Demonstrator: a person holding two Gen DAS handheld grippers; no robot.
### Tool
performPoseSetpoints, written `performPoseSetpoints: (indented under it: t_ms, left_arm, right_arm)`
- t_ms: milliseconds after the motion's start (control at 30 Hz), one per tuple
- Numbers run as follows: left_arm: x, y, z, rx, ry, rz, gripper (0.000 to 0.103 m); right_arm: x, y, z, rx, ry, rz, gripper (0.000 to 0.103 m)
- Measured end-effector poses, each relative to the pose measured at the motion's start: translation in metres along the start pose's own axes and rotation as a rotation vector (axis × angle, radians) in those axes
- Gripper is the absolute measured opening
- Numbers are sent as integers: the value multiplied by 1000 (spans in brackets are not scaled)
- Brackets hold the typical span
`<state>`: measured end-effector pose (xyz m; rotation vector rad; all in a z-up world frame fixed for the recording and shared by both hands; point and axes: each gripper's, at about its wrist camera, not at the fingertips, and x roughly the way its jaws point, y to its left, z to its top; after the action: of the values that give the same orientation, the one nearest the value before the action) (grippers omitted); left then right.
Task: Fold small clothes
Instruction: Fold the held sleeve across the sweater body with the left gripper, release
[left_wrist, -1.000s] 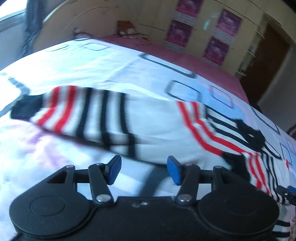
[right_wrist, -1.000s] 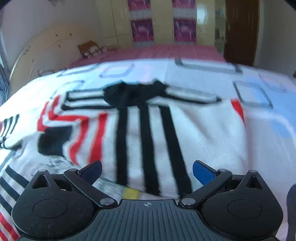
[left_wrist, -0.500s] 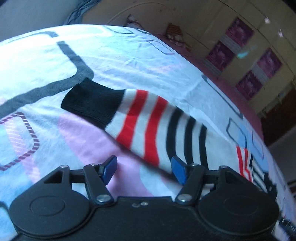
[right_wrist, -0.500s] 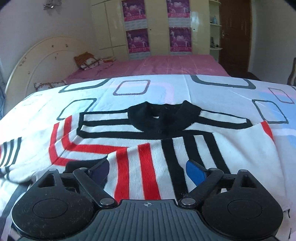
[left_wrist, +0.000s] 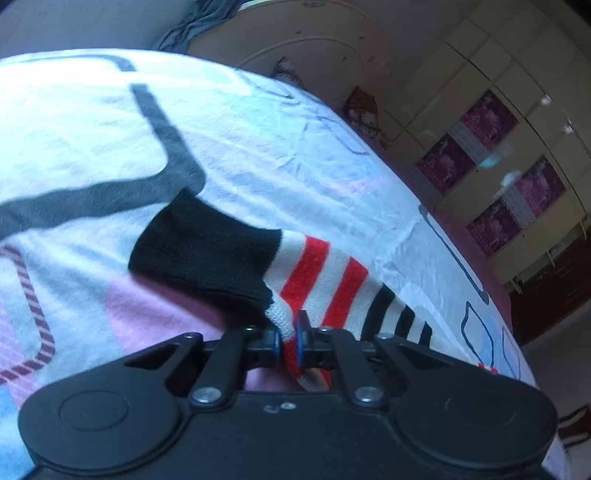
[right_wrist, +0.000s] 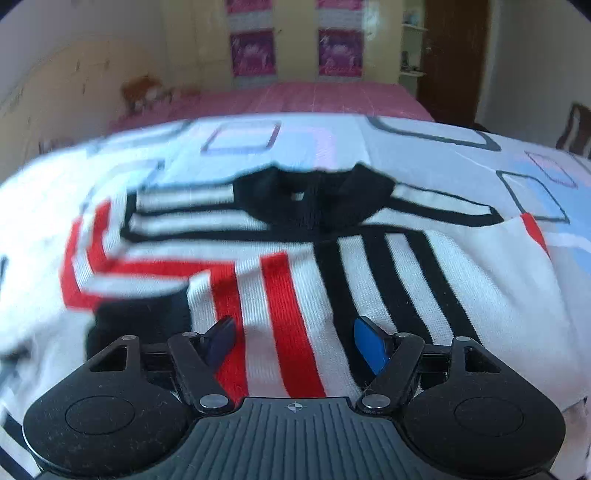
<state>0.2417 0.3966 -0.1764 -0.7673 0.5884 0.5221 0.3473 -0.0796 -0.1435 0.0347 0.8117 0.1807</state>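
The left gripper (left_wrist: 289, 341) is clenched on the edge of a sleeve (left_wrist: 295, 273), its blue pads pinching white knit just past the black cuff (left_wrist: 205, 251). From the cuff the sleeve runs on in two red bands, then narrow black ones, trailing away toward the sweater's body.

The right gripper (right_wrist: 295, 345) is released, fingers spread wide, hovering low over the front of the sweater (right_wrist: 369, 273); whether the tips touch the knit cannot be told. The sweater is one small white knitted garment, lying flat with its black collar (right_wrist: 314, 199) at the far end. Below the collar run two red stripes and three black ones lengthwise, and black and red bands angle off across the shoulder on the left of the collar. A second black cuff (right_wrist: 136, 325) lies folded onto the front, left of the red stripes.

The sweater rests on a white bedsheet (left_wrist: 92, 140) printed with rounded squares. Beyond the collar lie a pink bedspread (right_wrist: 314, 99) and two purple posters (right_wrist: 295, 51).
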Motion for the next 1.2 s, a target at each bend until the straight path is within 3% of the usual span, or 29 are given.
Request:
performPoseSetpoints:
  t_ms: [67, 167, 367, 467, 633, 800, 967, 1000, 1100, 1200]
  left_arm:
    - [-7, -8, 1, 24, -25, -16, 6]
    - [-20, -34, 4, 120, -67, -66, 6]
    - [-50, -129, -14, 364, -69, -264, 6]
    - [-56, -181, -41, 467, -33, -362, 6]
    - [-48, -265, -108, 623, 94, -514, 6]
    - [-22, -325, -185, 805, 215, -568, 7]
    - [-3, -342, -243, 954, 353, -520, 27]
    - [-7, -334, -247, 970, 354, -519, 31]
    - [-17, -327, -246, 1010, 317, -514, 59]
    - [-30, -319, -237, 1016, 268, -496, 61]
  right_arm:
    - [9, 2, -6, -32, 46, -18, 71]
    - [3, 0, -2, -42, 39, 6, 71]
    - [-16, -16, 2, 2, -16, 54, 71]
    - [-25, -29, 2, 14, -28, 71, 71]
    - [-41, -56, 2, 41, -49, 82, 71]
    - [-53, -90, -4, 103, -52, 77, 71]
    - [-61, -109, -12, 133, -42, 102, 71]
    - [-63, -110, -13, 133, -44, 112, 71]
    - [-68, -107, -13, 126, -50, 151, 73]
    - [-69, -97, -10, 104, -68, 180, 86]
